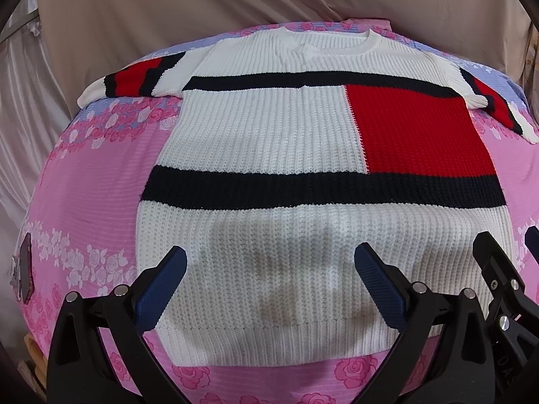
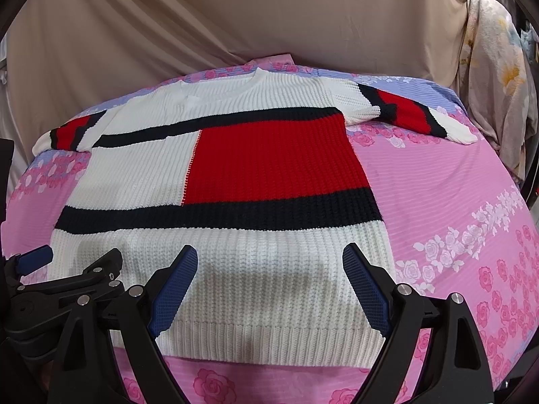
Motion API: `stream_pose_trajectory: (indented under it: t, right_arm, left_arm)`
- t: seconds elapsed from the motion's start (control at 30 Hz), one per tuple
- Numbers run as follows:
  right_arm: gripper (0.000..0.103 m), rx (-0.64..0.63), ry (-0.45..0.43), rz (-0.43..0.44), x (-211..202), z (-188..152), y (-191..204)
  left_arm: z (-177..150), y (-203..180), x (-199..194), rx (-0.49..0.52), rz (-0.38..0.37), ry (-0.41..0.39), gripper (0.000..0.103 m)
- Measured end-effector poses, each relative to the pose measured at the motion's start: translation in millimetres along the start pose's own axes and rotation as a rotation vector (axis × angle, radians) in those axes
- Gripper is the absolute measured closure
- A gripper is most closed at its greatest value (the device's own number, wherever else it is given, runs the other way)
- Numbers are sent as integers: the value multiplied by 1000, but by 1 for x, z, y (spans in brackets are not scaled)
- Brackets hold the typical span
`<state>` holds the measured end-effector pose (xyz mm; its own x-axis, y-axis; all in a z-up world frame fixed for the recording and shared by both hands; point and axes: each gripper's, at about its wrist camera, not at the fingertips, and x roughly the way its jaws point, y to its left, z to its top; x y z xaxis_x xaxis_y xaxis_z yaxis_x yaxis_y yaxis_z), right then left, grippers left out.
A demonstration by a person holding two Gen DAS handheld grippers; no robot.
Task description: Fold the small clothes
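Observation:
A white knit sweater (image 1: 262, 128) with black bands and a red block lies flat on the pink rose-print bedcover (image 1: 84, 181), collar far, hem near, short sleeves spread out. My left gripper (image 1: 269, 266) is open and empty, hovering over the white lower part near the hem. My right gripper (image 2: 269, 262) is open and empty over the same lower part of the sweater (image 2: 235, 175), to the right of the left one. The right gripper shows at the right edge of the left wrist view (image 1: 505, 252), the left gripper at the left edge of the right wrist view (image 2: 74, 262).
Beige draped cloth (image 1: 202, 6) hangs behind the bed. A small dark object (image 1: 25, 272) lies at the bedcover's left edge. A floral fabric (image 2: 495, 67) hangs at the far right. The bedcover (image 2: 454, 202) shows pink on both sides of the sweater.

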<state>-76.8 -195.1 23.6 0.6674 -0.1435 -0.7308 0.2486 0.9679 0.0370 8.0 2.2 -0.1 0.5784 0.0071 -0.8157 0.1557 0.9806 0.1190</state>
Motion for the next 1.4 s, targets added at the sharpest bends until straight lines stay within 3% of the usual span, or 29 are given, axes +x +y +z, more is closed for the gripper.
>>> stream_pose_trajectory:
  t: [1.4]
  right_arm:
    - [17, -2, -13, -4, -4, -1, 1]
  left_arm:
    - [0, 1, -6, -6, 16, -11, 6]
